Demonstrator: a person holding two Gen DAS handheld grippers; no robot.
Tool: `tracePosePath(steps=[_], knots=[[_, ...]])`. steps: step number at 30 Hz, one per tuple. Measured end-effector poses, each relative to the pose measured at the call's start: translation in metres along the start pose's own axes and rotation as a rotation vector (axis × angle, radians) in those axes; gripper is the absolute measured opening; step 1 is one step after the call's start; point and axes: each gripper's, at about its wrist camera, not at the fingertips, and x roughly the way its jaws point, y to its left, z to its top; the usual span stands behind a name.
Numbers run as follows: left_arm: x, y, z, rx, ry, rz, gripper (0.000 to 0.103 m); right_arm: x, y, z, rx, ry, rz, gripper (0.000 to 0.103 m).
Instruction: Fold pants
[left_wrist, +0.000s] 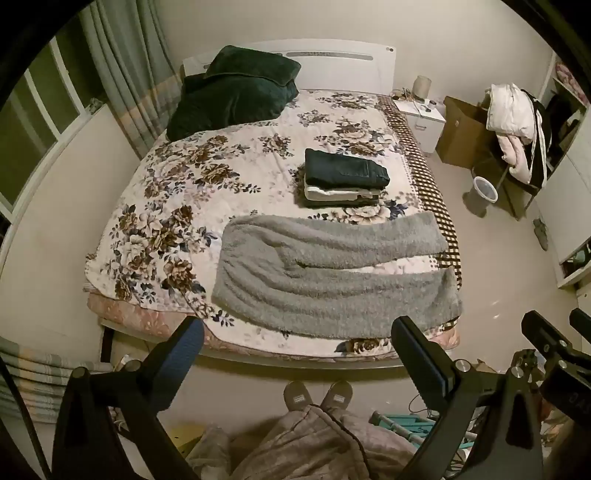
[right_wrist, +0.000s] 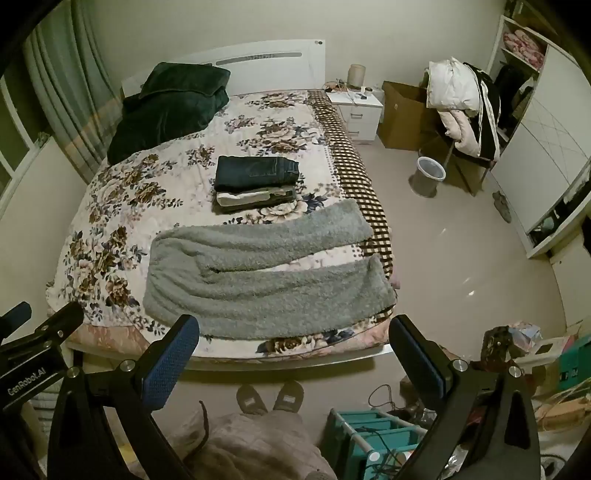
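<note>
1. My left gripper (left_wrist: 295, 354) hangs above the foot of the bed, tilted downward, its jaws spread as wide as they go with nothing between them.
2. My right gripper (right_wrist: 293, 354) hangs beside it, likewise tilted down, jaws fully apart and empty; in the left view it shows at the right edge (left_wrist: 554, 343).
3. The grey fleece pants (left_wrist: 332, 273) lie flat across the near end of the floral bedspread (left_wrist: 166, 206), waist toward the left, both legs stretched to the right with a narrow strip of bedspread showing between them.
4. The leg ends reach the right edge of the bed, over the checked border (left_wrist: 432, 177).
5. Behind the pants, apart from them, sits a stack of folded clothes (left_wrist: 345, 181) with dark jeans on top.
6. A dark green blanket (left_wrist: 236, 88) is heaped at the headboard.
7. Neither gripper touches the pants; both are well above them.
8. My slippers (left_wrist: 317, 395) stand on the floor just short of the bed.
</note>
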Motion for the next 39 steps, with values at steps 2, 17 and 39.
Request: tracePosePath(steps=[2,17,39], knots=[[0.000,0.000,0.000,-0.001,-0.001,-0.005,0.103,0.001,0.001,0.000,-0.001,-0.001,0.001,0.103],[0.000,-0.003,0.000,0.007,-0.007,0.001,0.103,0.002,0.004,0.006,-0.003,0.006,-0.004,0.103],[0.001,-0.004,0.009,0.001,-0.014,-0.002,0.103,0.014,0.019,0.012,-0.011,0.011,0.010,0.103]])
